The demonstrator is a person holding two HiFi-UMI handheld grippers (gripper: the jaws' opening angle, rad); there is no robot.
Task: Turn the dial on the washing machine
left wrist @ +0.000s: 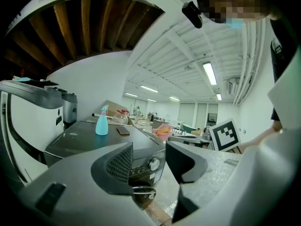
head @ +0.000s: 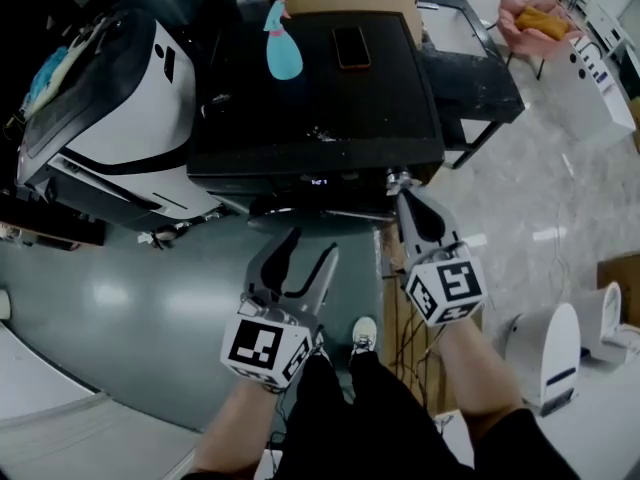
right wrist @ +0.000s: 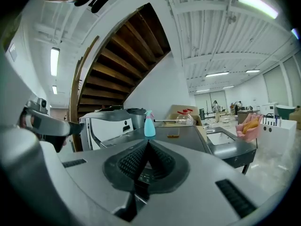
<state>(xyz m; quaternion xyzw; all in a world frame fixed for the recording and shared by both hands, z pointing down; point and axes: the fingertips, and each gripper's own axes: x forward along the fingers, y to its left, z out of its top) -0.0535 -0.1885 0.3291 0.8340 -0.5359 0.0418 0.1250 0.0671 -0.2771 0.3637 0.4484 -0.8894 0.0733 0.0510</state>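
The black washing machine stands ahead of me, seen from above in the head view. Its silver dial shows on the front control panel in the left gripper view, framed by my left gripper, some way off. That left gripper hangs open and empty in front of the machine, below its front edge. My right gripper is shut with nothing in it, its tip close to the machine's front right corner. In the right gripper view the closed jaws cover the panel, so the dial is hidden there.
A blue spray bottle and a phone lie on the machine's lid. A white appliance stands to its left and a dark sink table to its right. A wooden crate sits on the floor below my right gripper.
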